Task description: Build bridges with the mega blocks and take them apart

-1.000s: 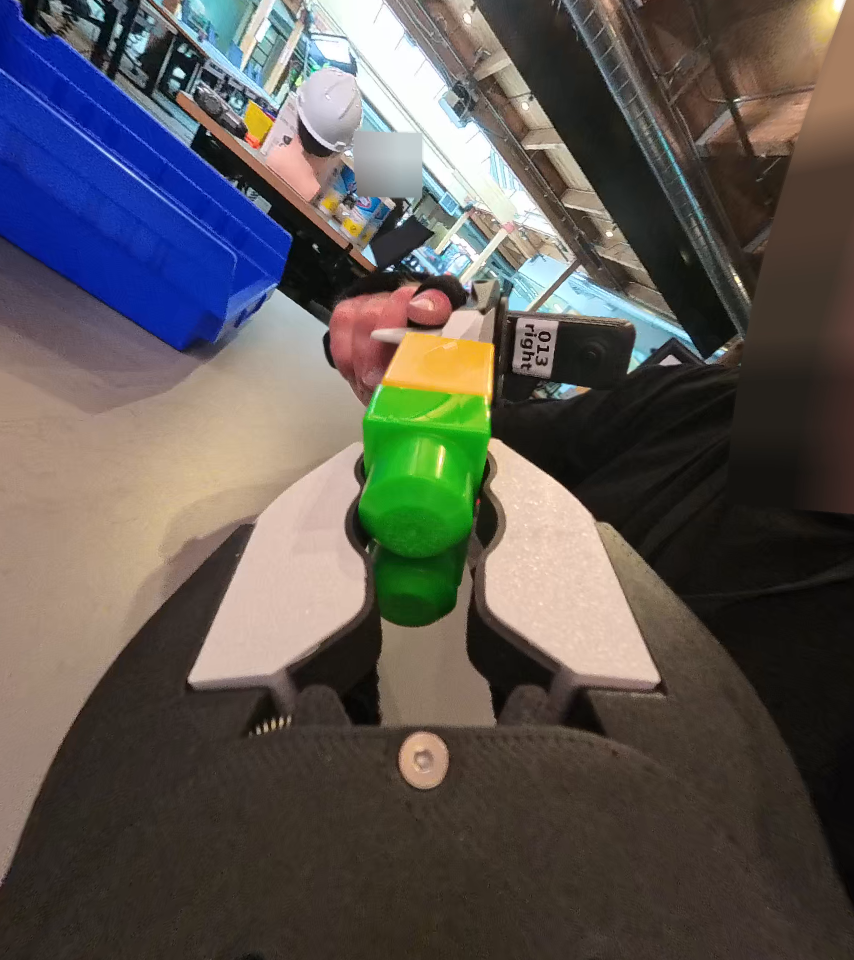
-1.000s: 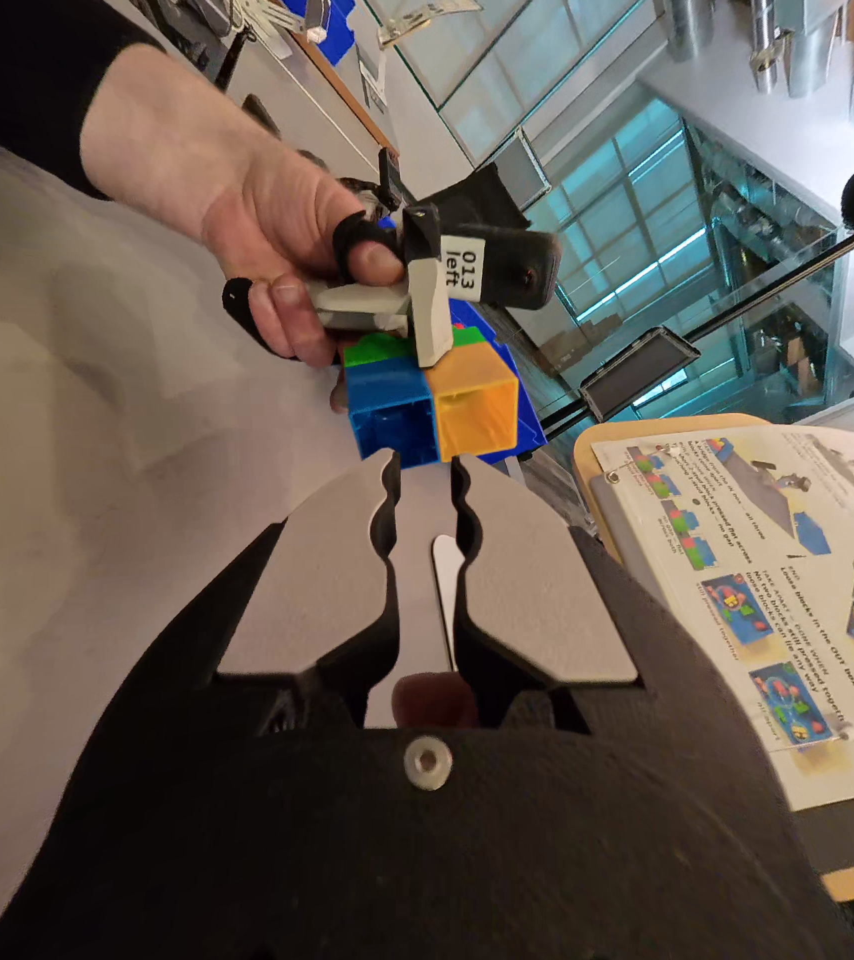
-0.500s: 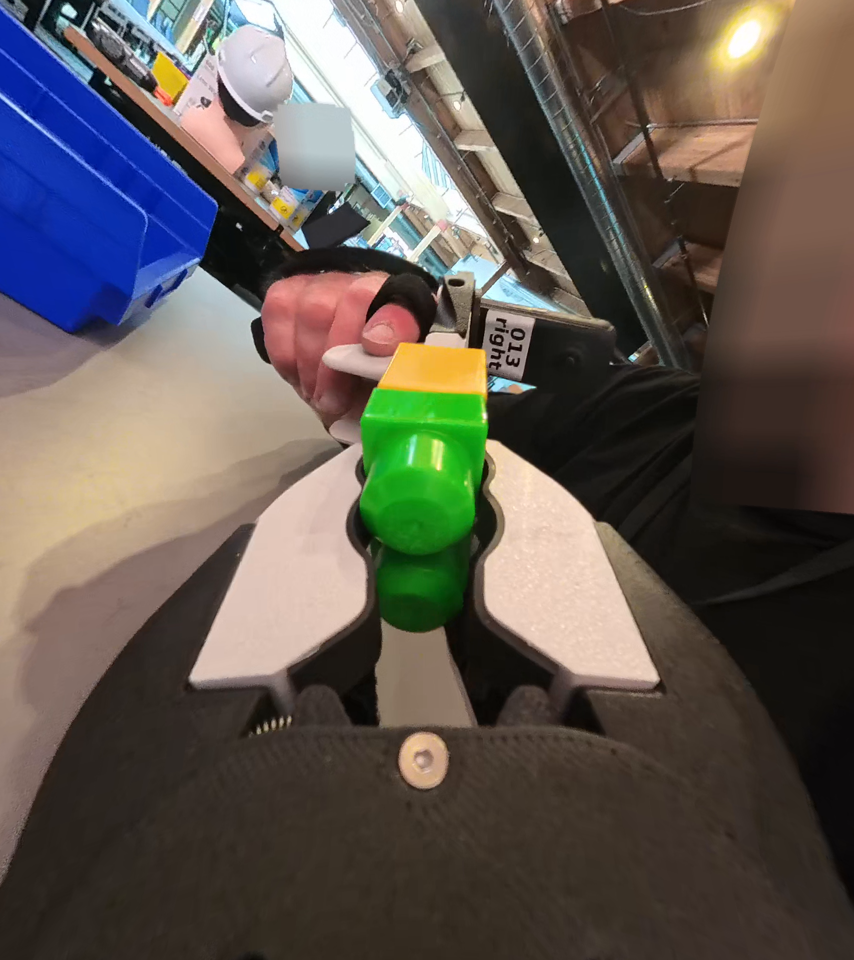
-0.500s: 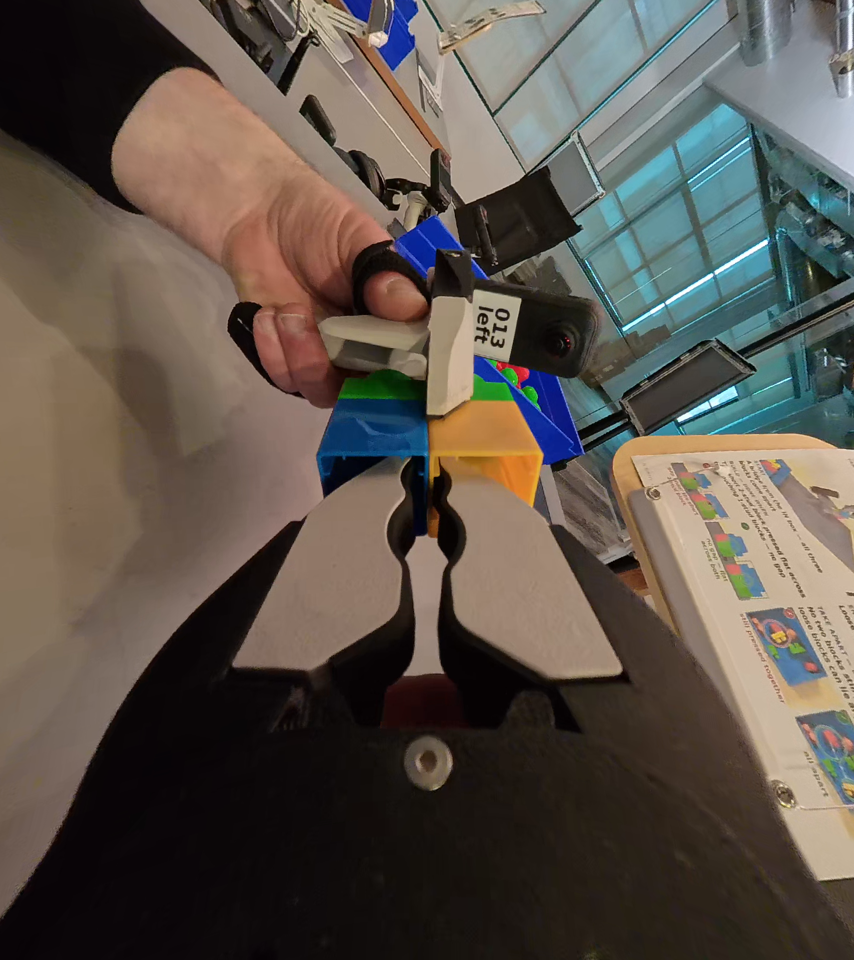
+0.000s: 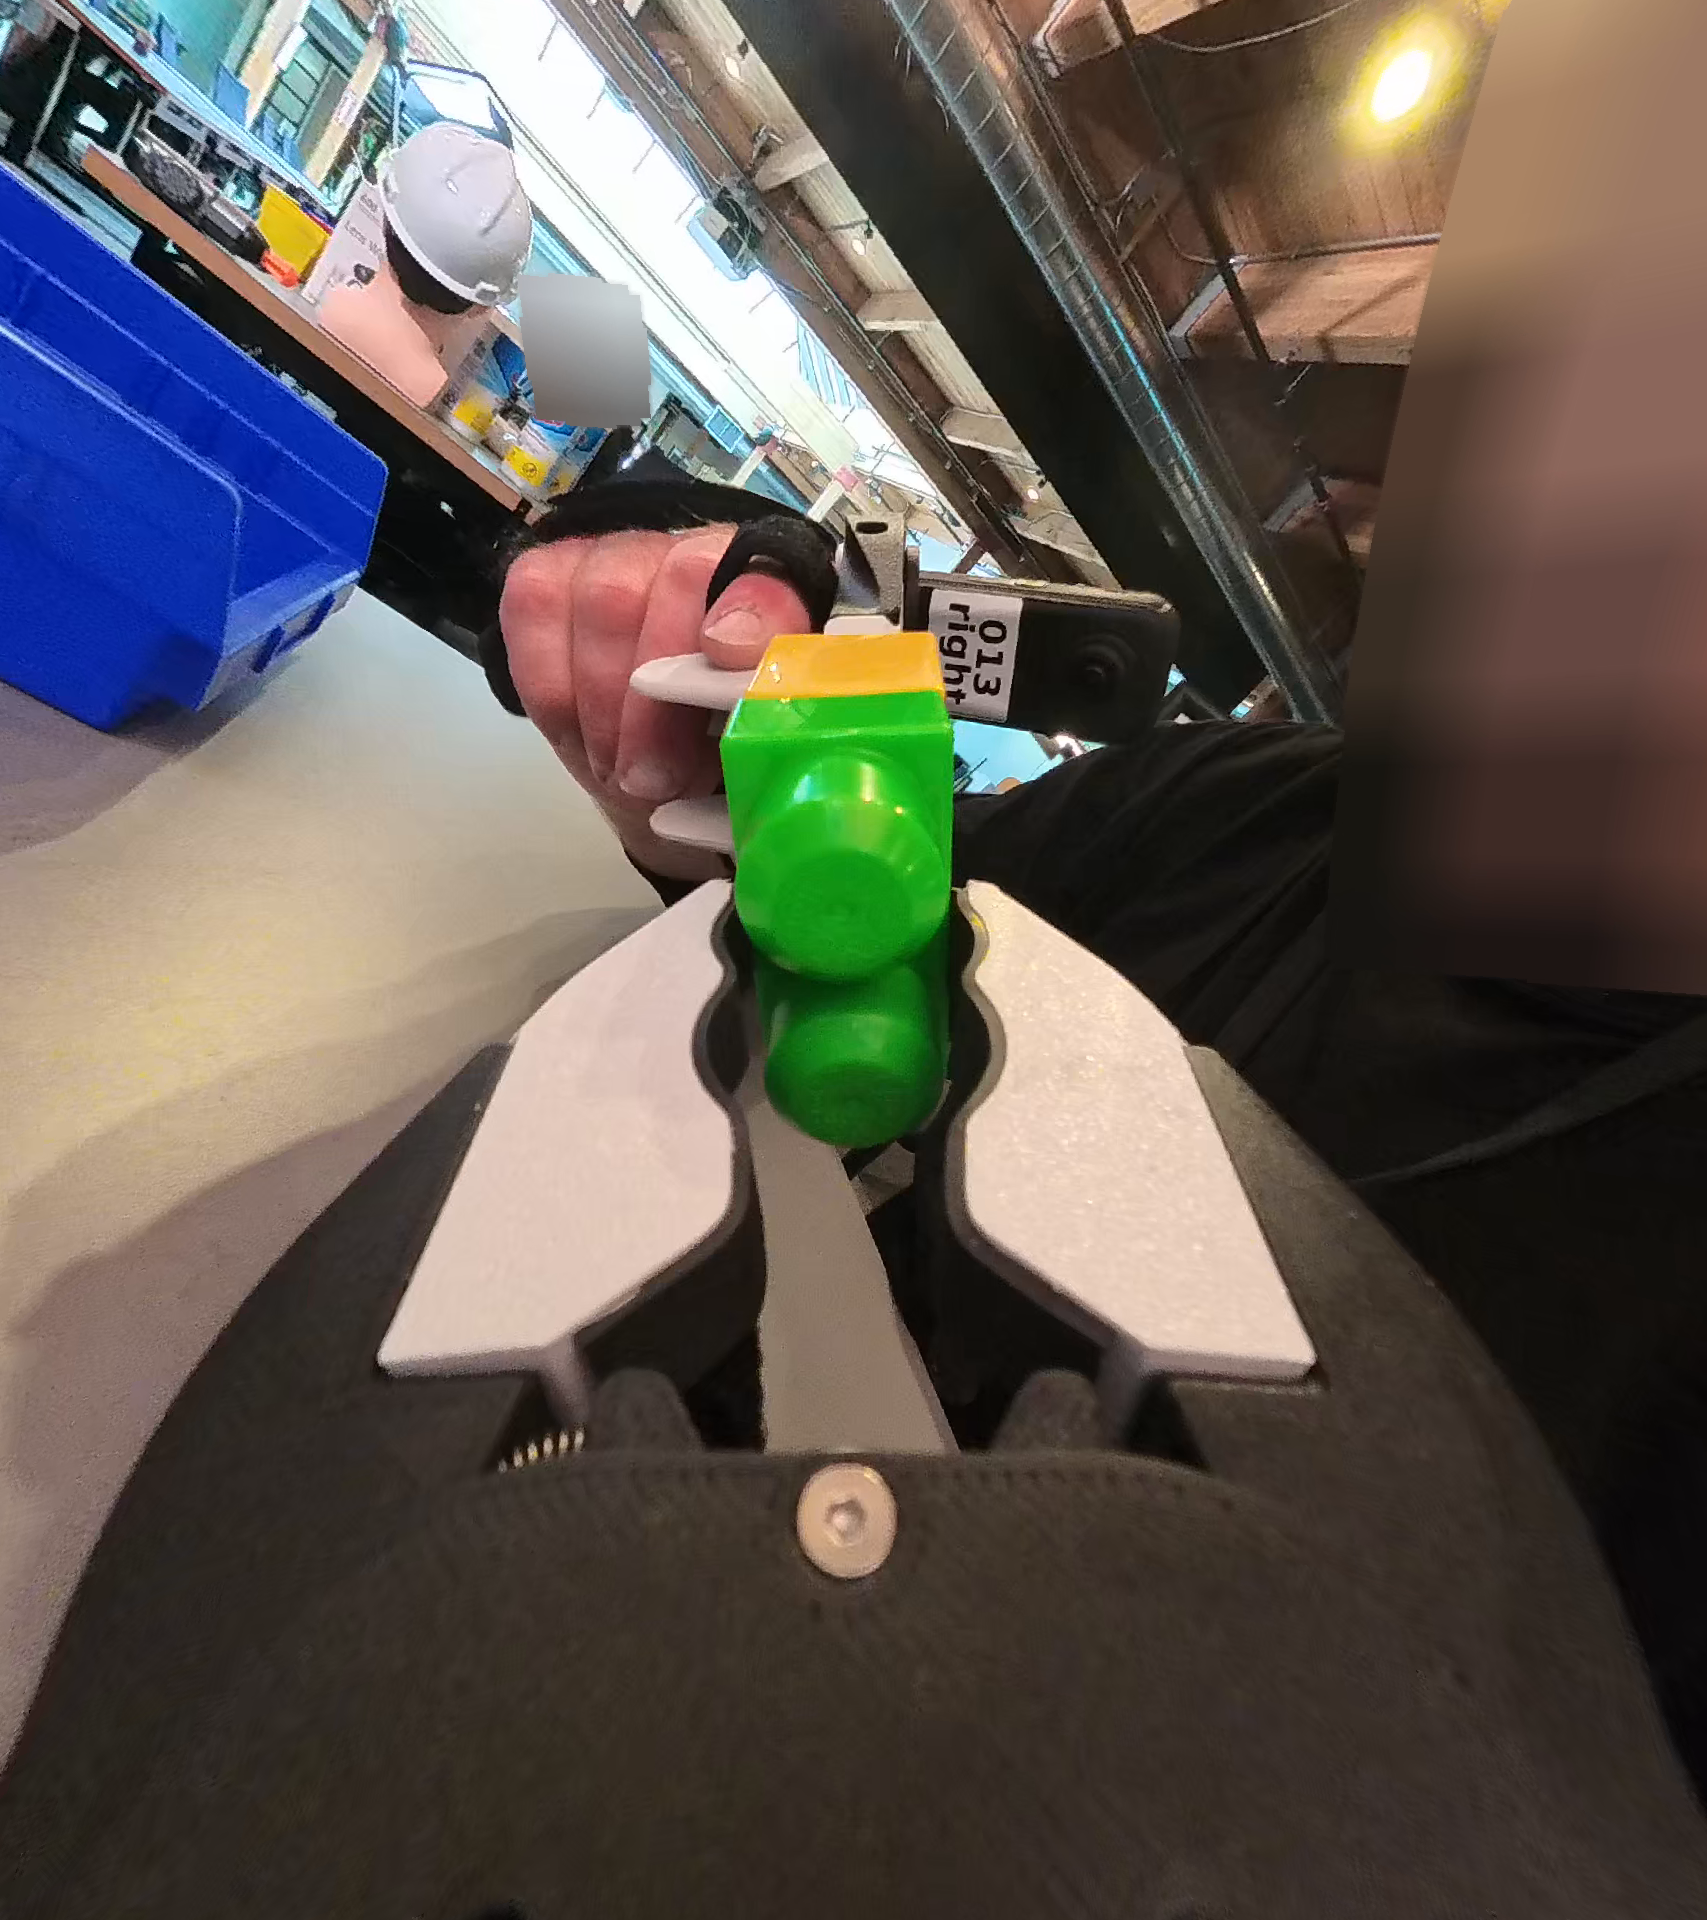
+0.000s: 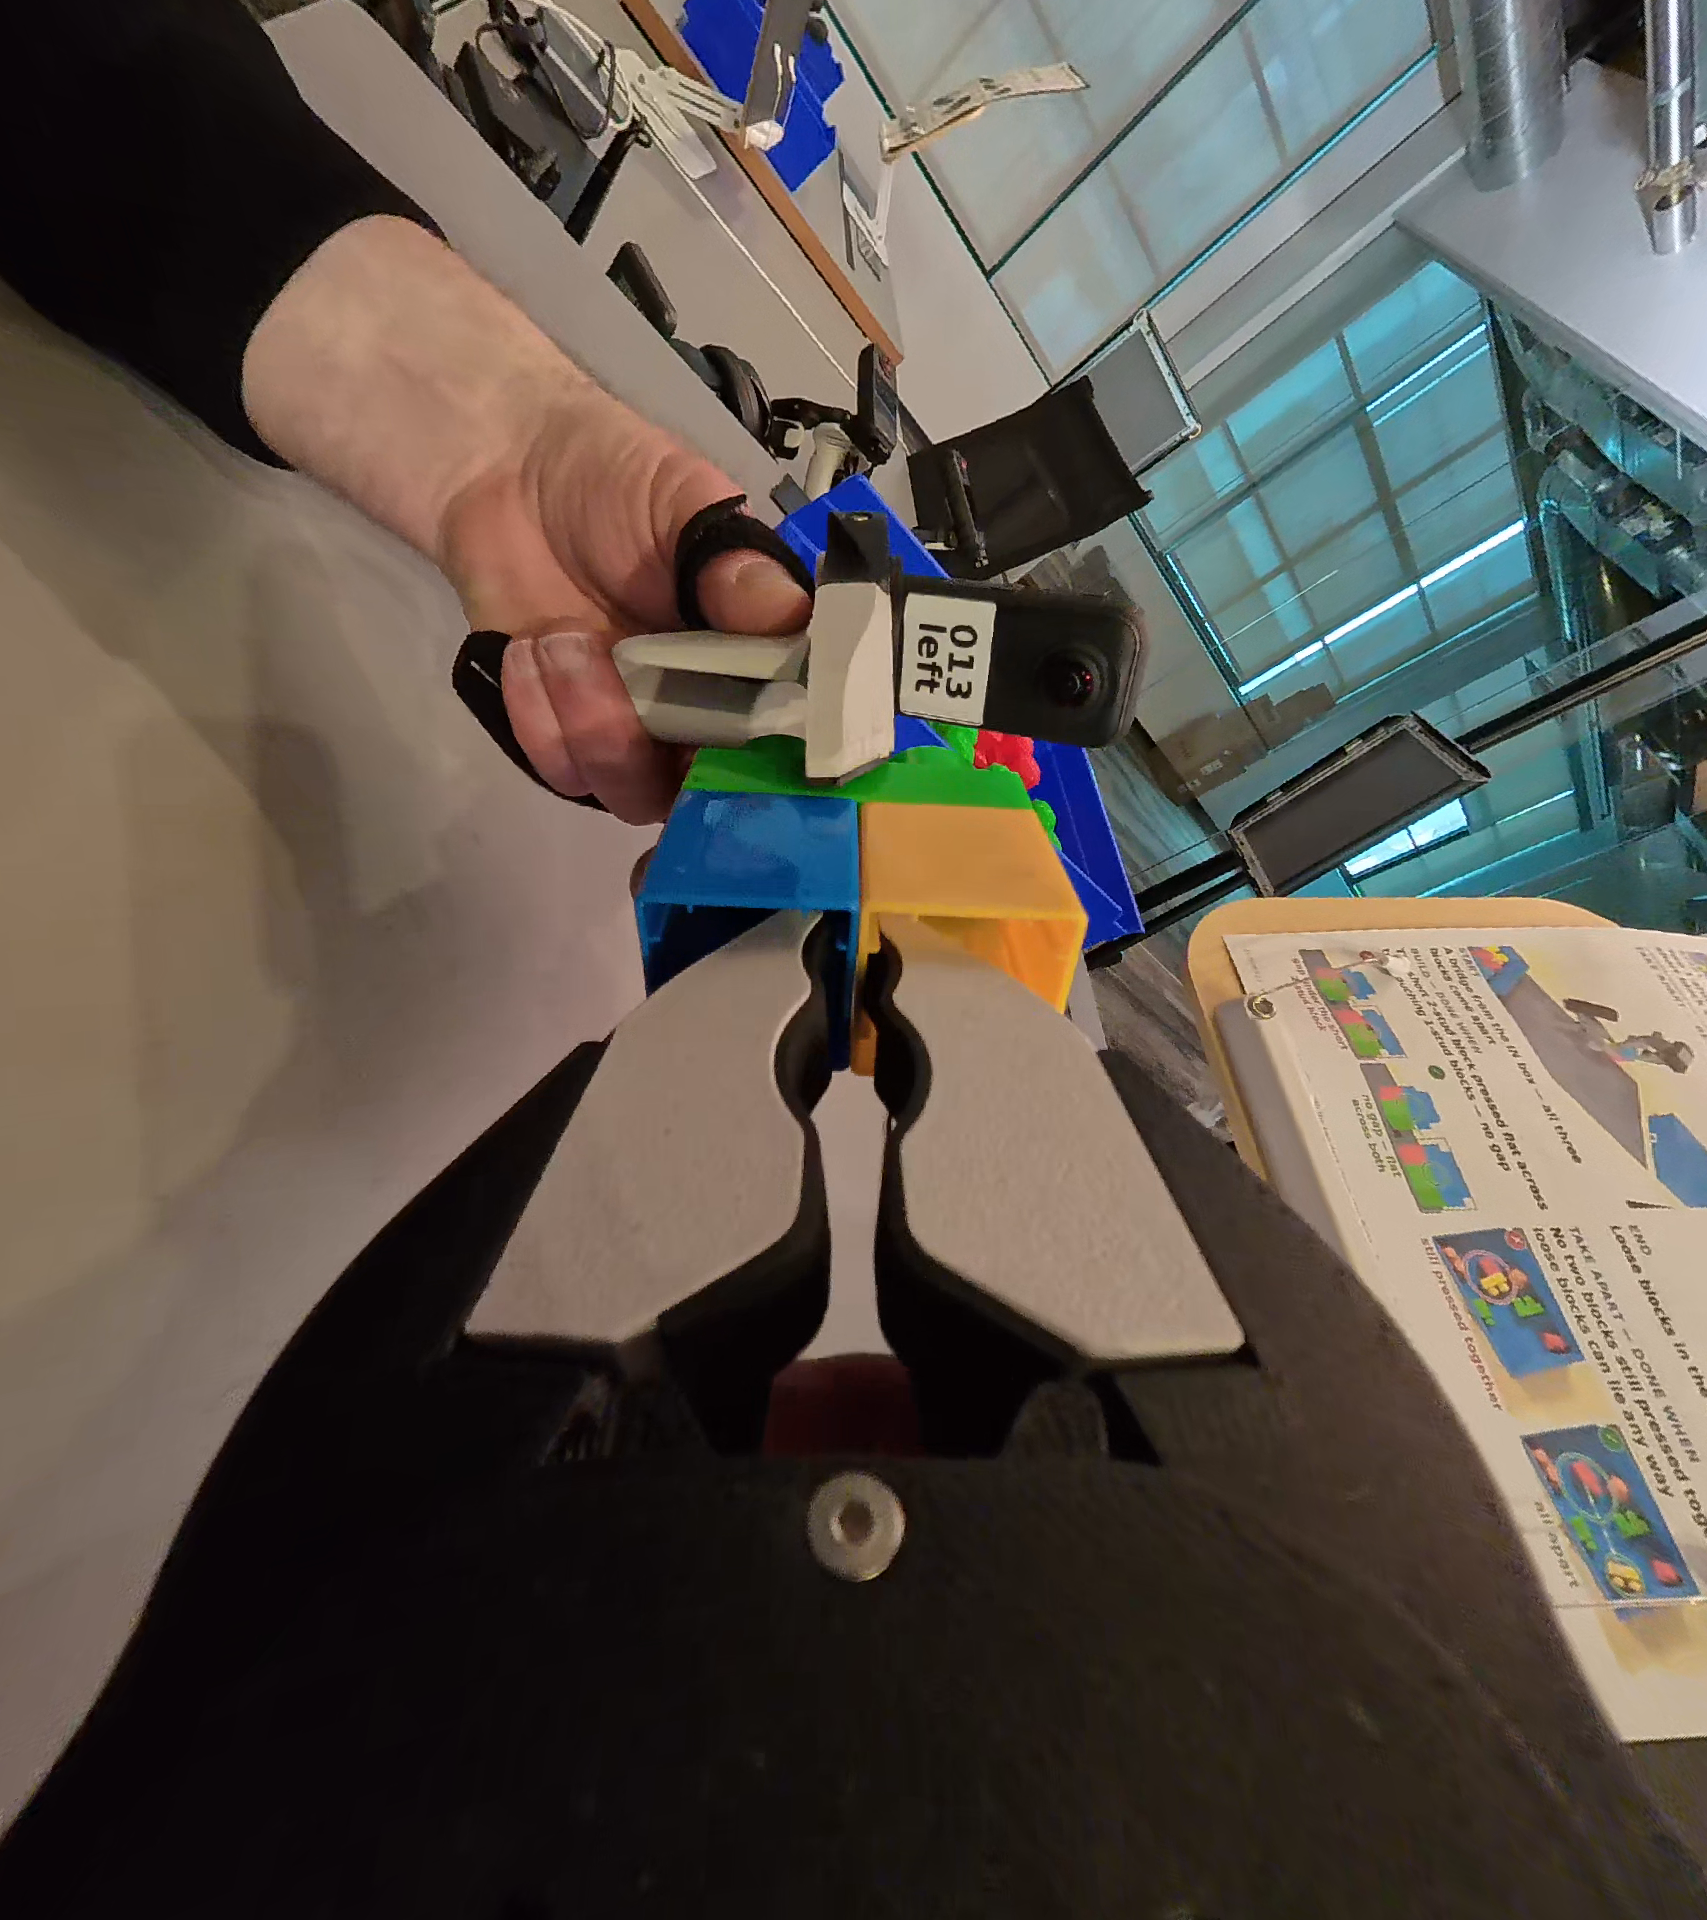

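**Two grippers hold one small block bridge in mid-air**

In the left wrist view, the left gripper (image 5: 844,997) sits at the centre of the frame, its pale fingers (image 5: 620,1091) clamped on the sides of a green block (image 5: 833,831) whose two round studs face the camera. An orange block (image 5: 849,665) is attached on the green block's far side.

In the right wrist view, at frame centre, the right gripper (image 6: 854,997) is closed on the adjoining walls of a blue block (image 6: 755,862) and the orange one, one fingertip inside each hollow underside. The green block spans both.

A pale worktop (image 5: 153,987) fills the left, a blue bin (image 5: 101,499) the upper left. An instruction sheet (image 6: 1555,1247) lies at right.
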`<action>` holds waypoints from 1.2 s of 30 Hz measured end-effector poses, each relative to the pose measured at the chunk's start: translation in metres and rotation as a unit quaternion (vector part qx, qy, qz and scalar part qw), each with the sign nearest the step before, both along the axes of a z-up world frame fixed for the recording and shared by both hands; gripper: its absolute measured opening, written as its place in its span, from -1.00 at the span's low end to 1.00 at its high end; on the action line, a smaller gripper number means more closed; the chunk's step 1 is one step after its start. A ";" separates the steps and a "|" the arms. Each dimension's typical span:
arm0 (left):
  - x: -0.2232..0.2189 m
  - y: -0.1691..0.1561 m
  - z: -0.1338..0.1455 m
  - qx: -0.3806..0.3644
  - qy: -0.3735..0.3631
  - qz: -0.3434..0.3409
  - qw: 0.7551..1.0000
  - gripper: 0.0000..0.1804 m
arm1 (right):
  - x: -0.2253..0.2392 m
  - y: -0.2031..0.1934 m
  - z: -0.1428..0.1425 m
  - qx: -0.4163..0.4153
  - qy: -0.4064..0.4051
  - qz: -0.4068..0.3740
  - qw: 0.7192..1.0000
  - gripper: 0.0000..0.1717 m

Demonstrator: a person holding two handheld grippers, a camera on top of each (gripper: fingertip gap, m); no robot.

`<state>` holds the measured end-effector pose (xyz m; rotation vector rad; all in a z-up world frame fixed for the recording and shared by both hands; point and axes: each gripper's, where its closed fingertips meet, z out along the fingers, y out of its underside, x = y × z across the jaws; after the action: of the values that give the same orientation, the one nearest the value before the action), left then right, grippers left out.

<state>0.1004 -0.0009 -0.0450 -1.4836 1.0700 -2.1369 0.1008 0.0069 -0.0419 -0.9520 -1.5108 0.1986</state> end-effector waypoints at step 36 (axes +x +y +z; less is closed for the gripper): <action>-0.030 0.054 0.000 0.071 0.015 0.162 0.984 -0.61 | 0.279 0.204 0.008 -0.182 0.090 -0.477 0.855 -0.96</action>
<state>0.0701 0.0532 -0.0446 -1.5093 0.8983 -1.7843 0.3796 0.2110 -0.0339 -1.8250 -0.6915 -0.1553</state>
